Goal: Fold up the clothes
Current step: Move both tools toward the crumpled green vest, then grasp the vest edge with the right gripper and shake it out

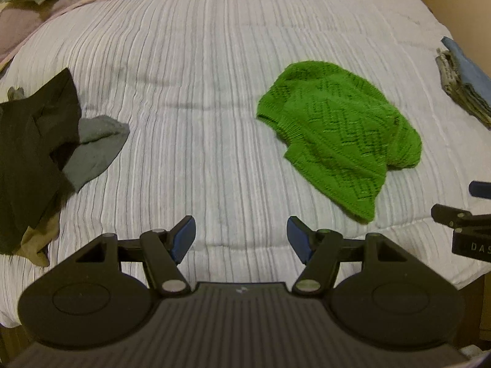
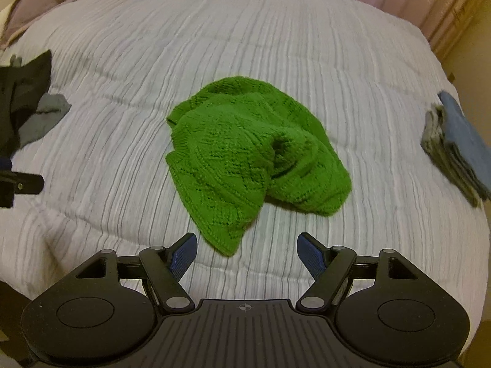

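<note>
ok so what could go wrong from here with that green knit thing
1. The green knit garment lies bunched with layers overlapping, so a pinch at its near edge could catch two layers and the fold would come out crooked.
2. Its open lace pattern could snag on a tool fingertip; both the right tool and left tool are open and empty.
3. The folded stack sits at the bed's right edge, so a wide spread might knock it.

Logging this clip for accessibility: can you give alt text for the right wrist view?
A crumpled green knit sweater lies on a striped white bedspread, just ahead of the open right hand-held gripper. Folded clothes sit right, dark unfolded garments left.
</note>
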The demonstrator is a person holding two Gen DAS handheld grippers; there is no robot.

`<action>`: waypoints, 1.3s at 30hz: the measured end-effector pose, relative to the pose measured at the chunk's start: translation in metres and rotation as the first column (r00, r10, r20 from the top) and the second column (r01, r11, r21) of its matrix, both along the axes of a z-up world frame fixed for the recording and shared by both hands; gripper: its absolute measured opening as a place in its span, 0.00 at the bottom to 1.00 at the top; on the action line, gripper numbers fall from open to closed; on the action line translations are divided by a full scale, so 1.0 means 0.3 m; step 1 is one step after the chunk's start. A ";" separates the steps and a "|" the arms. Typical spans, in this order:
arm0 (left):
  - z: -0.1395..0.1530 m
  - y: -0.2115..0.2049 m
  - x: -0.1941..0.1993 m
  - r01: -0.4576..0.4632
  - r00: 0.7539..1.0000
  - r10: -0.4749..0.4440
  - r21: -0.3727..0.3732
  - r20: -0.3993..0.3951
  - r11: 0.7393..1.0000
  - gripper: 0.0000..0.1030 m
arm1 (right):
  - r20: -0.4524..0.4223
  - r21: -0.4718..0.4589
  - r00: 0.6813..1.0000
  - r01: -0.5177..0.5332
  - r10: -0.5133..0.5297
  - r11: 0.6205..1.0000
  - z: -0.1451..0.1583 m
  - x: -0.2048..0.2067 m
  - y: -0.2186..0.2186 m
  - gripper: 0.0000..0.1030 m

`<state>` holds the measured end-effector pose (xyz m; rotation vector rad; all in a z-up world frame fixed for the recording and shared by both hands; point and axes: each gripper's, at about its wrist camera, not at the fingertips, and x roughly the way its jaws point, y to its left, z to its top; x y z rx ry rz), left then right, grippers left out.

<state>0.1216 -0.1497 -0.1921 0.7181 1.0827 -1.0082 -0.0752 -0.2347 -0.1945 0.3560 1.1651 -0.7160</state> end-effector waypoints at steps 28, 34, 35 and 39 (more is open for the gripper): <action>-0.300 -0.006 0.166 -0.171 0.984 0.174 0.085 -0.031 0.982 0.60 | -0.227 -0.189 0.850 -0.518 0.476 0.834 -0.576 0.176 0.105 0.72; -0.327 -0.009 0.178 -0.177 0.984 0.179 0.106 -0.016 0.979 0.60 | -0.326 -0.269 0.812 -0.571 0.484 0.776 -0.663 0.173 0.074 0.16; -0.328 -0.010 0.178 -0.177 0.984 0.180 0.108 -0.013 0.978 0.60 | -0.274 -0.256 0.839 -0.535 0.471 0.805 -0.637 0.170 0.042 0.09; -0.318 -0.034 0.162 -0.175 0.984 0.177 0.107 -0.005 0.979 0.60 | 0.033 -0.198 0.942 -0.321 0.334 0.926 -0.405 0.130 -0.109 0.07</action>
